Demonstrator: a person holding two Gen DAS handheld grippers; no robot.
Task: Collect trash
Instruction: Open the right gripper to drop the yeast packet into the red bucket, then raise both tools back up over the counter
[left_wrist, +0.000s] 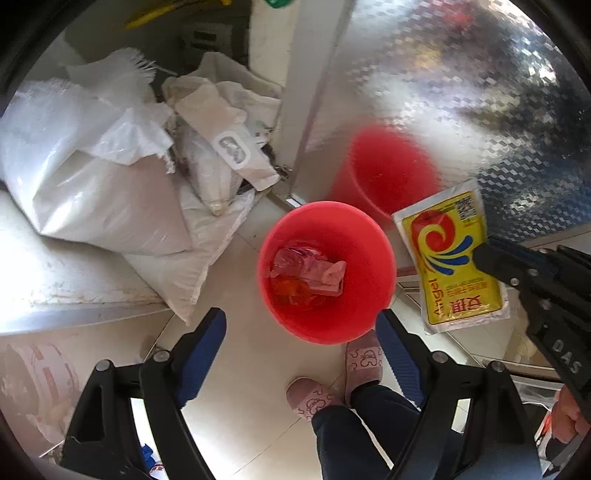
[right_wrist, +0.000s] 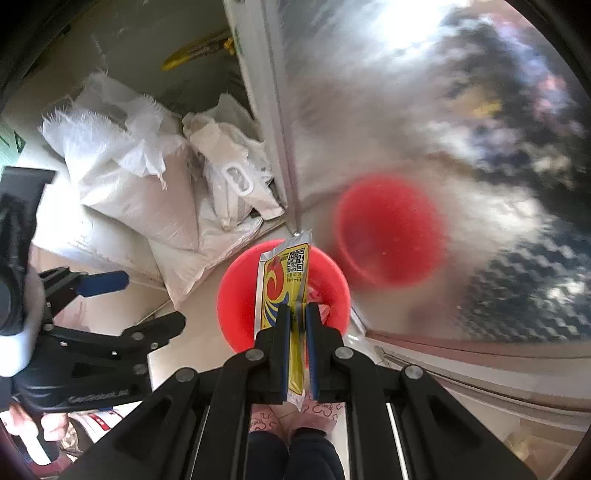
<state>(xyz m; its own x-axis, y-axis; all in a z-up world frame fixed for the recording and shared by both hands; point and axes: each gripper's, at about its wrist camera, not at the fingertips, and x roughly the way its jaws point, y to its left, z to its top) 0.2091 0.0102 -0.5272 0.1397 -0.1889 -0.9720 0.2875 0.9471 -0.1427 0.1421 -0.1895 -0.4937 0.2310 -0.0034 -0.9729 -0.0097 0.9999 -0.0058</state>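
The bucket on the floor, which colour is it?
Red; the bucket shows best in the left wrist view.

Beyond the fingers and off to their left we see a heap of white woven sacks (left_wrist: 92, 184), one with a frayed open mouth (right_wrist: 110, 122). A flat white pouch with a handle cutout (left_wrist: 236, 151) leans on the heap beside a pale post (left_wrist: 314, 92). To the right of that post stands a shiny patterned metal panel (left_wrist: 480, 92). Below the fingers, two pink slippers (left_wrist: 314, 398) rest on the pale tiled floor (left_wrist: 240, 369). A yellow object (right_wrist: 199, 51) lies far back, too blurred to name.
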